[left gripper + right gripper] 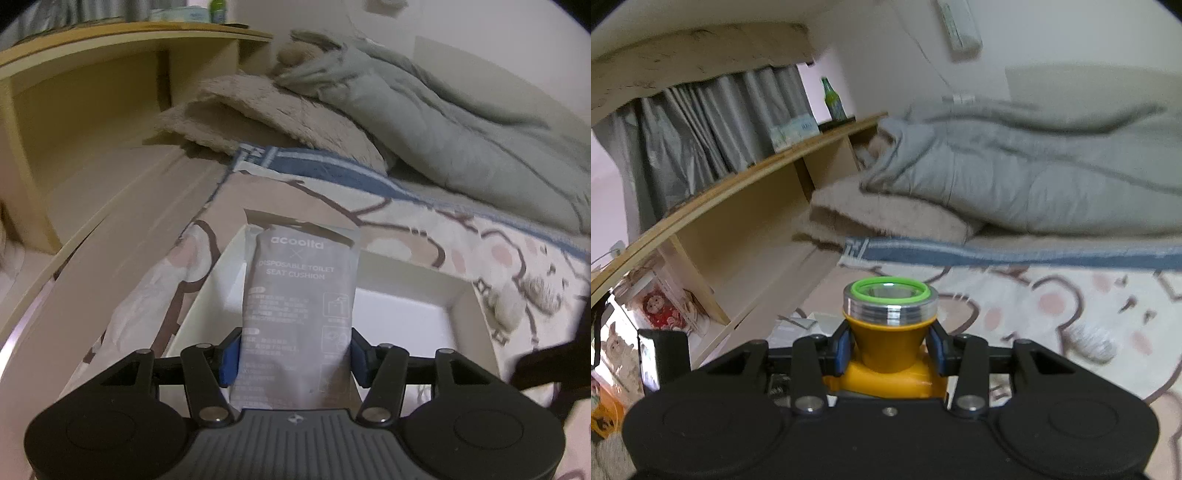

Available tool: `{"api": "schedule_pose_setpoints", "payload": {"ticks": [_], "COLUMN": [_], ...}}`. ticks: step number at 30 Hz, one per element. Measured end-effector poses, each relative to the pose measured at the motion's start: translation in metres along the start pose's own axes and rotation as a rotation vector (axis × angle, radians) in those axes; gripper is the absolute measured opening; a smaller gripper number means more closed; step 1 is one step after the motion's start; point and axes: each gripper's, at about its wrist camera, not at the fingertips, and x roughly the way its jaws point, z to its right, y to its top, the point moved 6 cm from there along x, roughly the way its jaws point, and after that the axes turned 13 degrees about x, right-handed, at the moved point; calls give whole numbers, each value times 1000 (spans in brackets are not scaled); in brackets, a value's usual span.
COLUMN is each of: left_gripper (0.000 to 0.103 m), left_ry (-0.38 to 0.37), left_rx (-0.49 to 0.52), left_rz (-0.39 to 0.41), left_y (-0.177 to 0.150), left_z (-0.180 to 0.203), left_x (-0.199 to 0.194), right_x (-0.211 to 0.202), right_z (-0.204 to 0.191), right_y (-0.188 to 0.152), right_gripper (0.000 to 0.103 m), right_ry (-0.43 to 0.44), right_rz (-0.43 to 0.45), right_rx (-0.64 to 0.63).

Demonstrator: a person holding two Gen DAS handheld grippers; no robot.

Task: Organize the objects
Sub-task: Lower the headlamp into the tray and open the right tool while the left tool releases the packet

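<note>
A grey toilet seat cushion packet [301, 314] stands upright at centre frame, clamped in the left gripper [295, 356], above an open white box [406, 306] lying on a bear-print blanket [480, 240]. In the right wrist view, the right gripper [890, 349] grips a yellow flashlight [890, 332] at lower centre; a grey duvet [1015, 177] fills the upper right

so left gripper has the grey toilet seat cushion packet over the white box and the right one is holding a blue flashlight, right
Not quite: the flashlight in the right gripper is yellow-orange with a green ring at the lens, as the right wrist view shows. The left gripper does hold the grey packet over the white box.
</note>
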Motion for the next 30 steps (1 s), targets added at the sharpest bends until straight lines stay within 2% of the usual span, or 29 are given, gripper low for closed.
{"api": "schedule_pose_setpoints", "payload": {"ticks": [2,5,10,14,17,20,21,23,24,30], "left_gripper": [59,59,59,59,59,62,64,81,84,84], "left_ry": [5,-1,-15,1,9,28,35,68,87,88], "left_rx": [18,-7,-27,13,30,31,27,14,6,-23], "left_rz": [-4,-11,-17,-40,-39,-31,-28,-22,-19,-27], "left_y": [-2,-5,-11,-15,-16,-16,-16,-16,-16,-14], "left_z": [1,-5,-13,-11,-11,-13,-14,-16,-18,-21], "left_x": [3,6,12,18,20,22,22,23,23,20], "right_x": [22,53,97,123,137,131,128,123,120,107], "right_z": [-4,-10,-17,-15,-8,-2,-2,-1,0,7], "right_y": [-9,-23,-55,-76,-88,-87,-86,-86,-85,-81], "right_gripper": [42,43,43,43,48,63,65,65,65,65], "right_ry": [-8,-21,-10,-23,-66,-100,-103,-99,-100,-96], "right_rz": [-31,-86,-231,-316,-362,-308,-295,-283,-280,-276], "right_rx": [36,67,139,178,166,109,84,34,14,-13]}}
